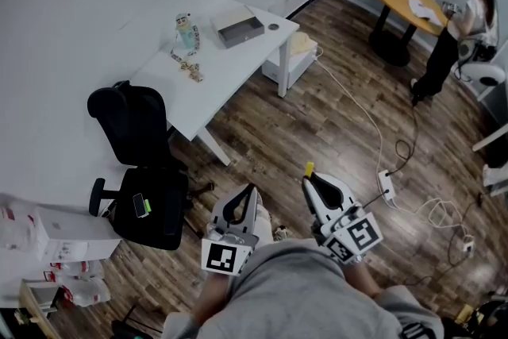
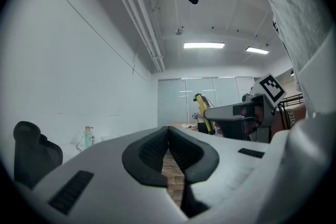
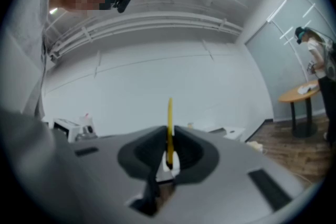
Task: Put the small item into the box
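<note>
Closest to me, my left gripper point(image 1: 248, 191) has its jaws pressed together on nothing. The jaws of my right gripper point(image 3: 169, 136) pinch the small yellow item point(image 3: 169, 119), which stands upright out of them. Beyond the black chair point(image 1: 136, 140) is the white table point(image 1: 230, 69), well apart from both grippers. The grey box point(image 1: 240, 28) sits near its far end.

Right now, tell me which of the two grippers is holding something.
The right gripper: a thin yellow item is pinched between its jaws. The left gripper has its jaws together with nothing between them.
</note>
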### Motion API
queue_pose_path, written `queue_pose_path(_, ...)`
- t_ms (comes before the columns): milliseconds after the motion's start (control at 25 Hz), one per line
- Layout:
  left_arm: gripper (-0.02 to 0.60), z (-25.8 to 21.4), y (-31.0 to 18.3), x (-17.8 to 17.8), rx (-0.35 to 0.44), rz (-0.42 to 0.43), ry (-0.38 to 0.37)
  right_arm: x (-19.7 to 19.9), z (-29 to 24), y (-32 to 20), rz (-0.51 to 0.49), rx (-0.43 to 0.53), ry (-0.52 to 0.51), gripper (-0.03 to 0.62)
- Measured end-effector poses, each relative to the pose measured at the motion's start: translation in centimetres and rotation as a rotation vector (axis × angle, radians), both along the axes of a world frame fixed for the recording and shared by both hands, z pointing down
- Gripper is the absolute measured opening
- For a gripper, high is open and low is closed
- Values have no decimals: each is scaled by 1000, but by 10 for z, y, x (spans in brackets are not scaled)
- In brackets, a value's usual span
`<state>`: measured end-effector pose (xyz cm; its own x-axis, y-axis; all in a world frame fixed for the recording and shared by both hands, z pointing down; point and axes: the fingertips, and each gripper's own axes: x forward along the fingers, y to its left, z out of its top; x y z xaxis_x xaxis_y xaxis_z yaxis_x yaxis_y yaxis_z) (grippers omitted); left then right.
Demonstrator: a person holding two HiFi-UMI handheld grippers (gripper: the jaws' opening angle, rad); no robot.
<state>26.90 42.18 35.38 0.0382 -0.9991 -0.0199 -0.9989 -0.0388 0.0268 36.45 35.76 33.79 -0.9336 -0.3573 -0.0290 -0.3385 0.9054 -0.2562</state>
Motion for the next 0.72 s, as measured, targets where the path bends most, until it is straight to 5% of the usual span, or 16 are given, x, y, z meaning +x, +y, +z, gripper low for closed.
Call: queue_pose_path(720,32,11,-115,-38,6,103,69,-36,8,-101,99,-4,63,64)
